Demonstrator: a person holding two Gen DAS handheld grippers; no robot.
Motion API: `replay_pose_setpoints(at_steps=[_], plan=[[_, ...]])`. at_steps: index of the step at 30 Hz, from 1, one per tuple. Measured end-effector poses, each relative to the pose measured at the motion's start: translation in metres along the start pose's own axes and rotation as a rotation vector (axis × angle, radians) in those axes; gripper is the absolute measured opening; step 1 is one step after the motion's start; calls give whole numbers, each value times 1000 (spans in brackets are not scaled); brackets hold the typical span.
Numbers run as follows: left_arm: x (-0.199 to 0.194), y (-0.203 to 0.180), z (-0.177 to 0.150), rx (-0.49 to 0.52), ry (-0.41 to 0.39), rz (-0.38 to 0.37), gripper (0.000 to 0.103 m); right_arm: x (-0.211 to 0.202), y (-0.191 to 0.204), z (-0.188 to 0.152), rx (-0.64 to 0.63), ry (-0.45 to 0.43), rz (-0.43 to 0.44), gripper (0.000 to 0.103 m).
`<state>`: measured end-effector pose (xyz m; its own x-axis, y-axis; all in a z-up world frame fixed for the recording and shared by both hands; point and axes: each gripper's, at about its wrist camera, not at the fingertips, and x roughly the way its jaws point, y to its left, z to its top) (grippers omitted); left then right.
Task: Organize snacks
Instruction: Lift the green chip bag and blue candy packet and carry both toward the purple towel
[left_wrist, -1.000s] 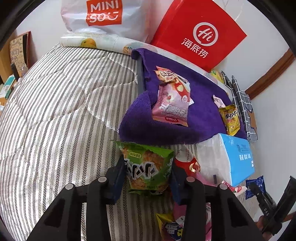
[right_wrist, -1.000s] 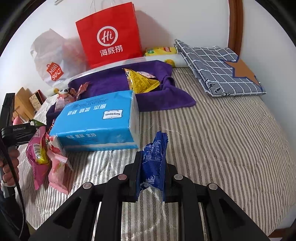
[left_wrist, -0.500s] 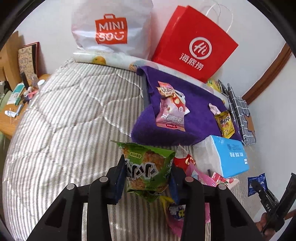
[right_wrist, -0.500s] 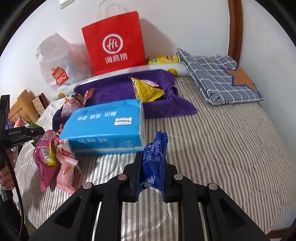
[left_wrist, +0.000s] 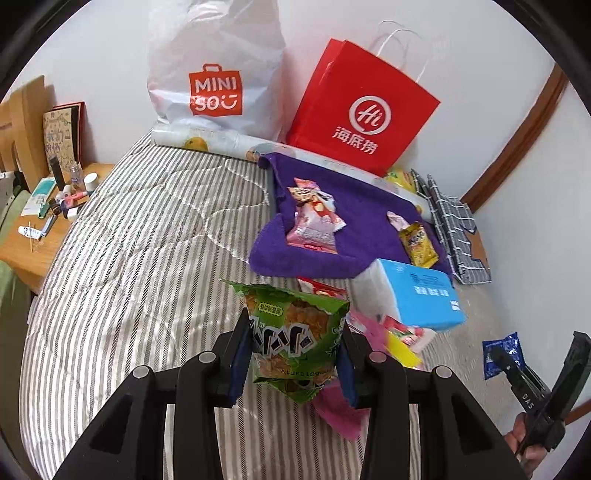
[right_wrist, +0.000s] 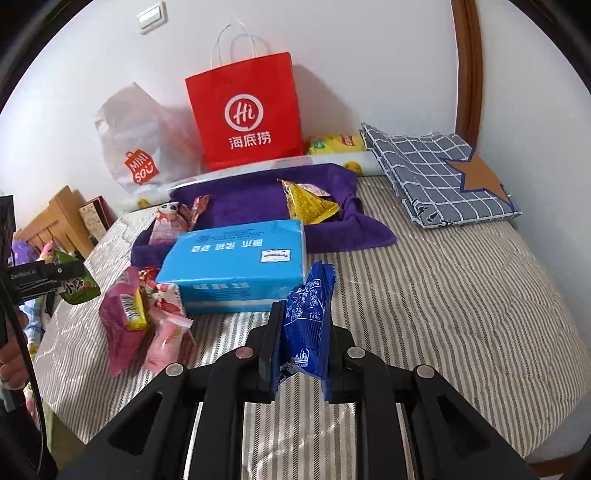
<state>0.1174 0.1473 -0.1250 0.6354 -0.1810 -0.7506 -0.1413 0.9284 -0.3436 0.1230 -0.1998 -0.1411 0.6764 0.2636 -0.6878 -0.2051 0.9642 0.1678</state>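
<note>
Snacks are lying in two groups on the striped bed (left_wrist: 140, 258): a few packets are already resting on the purple towel (left_wrist: 365, 218) in the upper middle of the frame, while a loose pink pile (right_wrist: 144, 321) is waiting at lower left beside the blue tissue pack (right_wrist: 236, 266). The left gripper (left_wrist: 293, 350) is carrying a green crinkly snack bag (left_wrist: 295, 339) clamped in its jaws; the right gripper (right_wrist: 301, 339) is squeezing a blue foil packet (right_wrist: 308, 321). Sorting looks roughly midway.
</note>
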Motion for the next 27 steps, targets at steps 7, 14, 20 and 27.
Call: replay_pose_setpoints(at_steps=[7,14,20,27], plan=[[-13,-31,-9,54,-9,-35,38,-14,8,0,-18,-26,-3,17],[-16,-67,-11,109,-1,-93,38,-26,19,11,-49,-55,0,17],[-14,-93,-8,140,5,-136,38,-29,21,27,-56,-74,17,17],[-12,-116,1,175,1,-160,38,-27,18,43,-54,-95,28,17]])
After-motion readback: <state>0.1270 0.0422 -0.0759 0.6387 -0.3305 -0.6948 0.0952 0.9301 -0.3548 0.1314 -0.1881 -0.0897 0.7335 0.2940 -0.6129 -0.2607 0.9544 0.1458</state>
